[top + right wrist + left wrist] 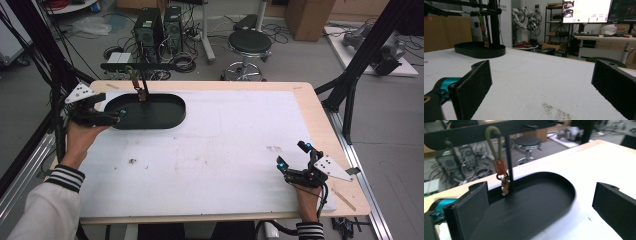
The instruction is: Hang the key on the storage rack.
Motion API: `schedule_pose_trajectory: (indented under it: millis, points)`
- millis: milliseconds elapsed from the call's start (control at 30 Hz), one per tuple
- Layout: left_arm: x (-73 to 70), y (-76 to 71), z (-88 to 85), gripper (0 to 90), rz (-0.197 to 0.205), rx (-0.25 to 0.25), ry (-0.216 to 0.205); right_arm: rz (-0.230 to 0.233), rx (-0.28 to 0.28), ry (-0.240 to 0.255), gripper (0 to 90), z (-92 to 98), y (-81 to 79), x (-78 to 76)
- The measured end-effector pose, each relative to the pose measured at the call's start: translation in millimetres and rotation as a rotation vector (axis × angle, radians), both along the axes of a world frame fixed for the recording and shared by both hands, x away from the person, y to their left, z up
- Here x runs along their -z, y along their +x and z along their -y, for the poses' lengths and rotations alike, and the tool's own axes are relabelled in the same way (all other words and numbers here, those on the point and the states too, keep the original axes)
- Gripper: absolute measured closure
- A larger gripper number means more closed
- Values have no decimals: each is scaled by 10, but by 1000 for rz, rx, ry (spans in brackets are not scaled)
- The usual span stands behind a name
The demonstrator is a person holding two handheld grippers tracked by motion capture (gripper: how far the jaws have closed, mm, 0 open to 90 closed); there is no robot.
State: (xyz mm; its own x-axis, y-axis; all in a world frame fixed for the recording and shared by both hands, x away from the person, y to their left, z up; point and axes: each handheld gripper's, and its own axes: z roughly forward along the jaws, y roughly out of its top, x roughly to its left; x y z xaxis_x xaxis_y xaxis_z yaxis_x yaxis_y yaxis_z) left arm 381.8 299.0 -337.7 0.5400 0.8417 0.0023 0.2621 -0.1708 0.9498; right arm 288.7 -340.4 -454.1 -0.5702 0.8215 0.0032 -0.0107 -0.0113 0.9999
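The keychain (502, 173) hangs from the crossbar of a black stand (509, 157) that rises from the far side of a black oval tray (564, 185). It lies ahead of the left claw (541, 207), beyond the tips of its jaws and apart from them; nothing sits between the jaws, which stand spread wide over the near part of the tray. In the high view the keychain (140, 89) hangs above the tray's (170, 117) far rim, while the left claw (107, 116) sits at the tray's left end.

The keychain has an olive-green cord loop over the bar, a rust-brown clasp below it, then a dark ring and a small brownish metal piece dangling just above the tray floor.

The left hand (80, 137) comes in from the lower left, in a striped cuff, and holds its claw roughly level, pointing rightward over the tray. The right claw (295, 156) rests at the near right of the white-covered worktop (225, 150), well apart from the tray, jaws spread and pinching nothing; the right gripper view shows the worktop (531, 87) between them and the tray (480, 51) far off.
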Motion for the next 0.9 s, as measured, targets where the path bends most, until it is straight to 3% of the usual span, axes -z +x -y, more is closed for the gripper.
schedule_pose_trajectory:
  millis: [200,333,467,667,800,900]
  points:
    - [182,-356,-53,17,55,101,-5,0,2,-2,20,-2,0,-1]
    - [313,-587,-73,17,125,139,-59,0,3,-4,20,0,1,0]
    - [476,-805,-98,17,199,146,-59,-8,1,-2,20,-6,-10,-1]
    - [840,-1083,-120,17,239,121,-148,1,0,0,20,-5,-13,2]
    - [1046,-1171,-122,17,264,110,-177,0,0,1,20,-6,-14,2]
    - [1109,-1190,-132,17,277,108,-183,6,1,-1,20,-2,-9,1]
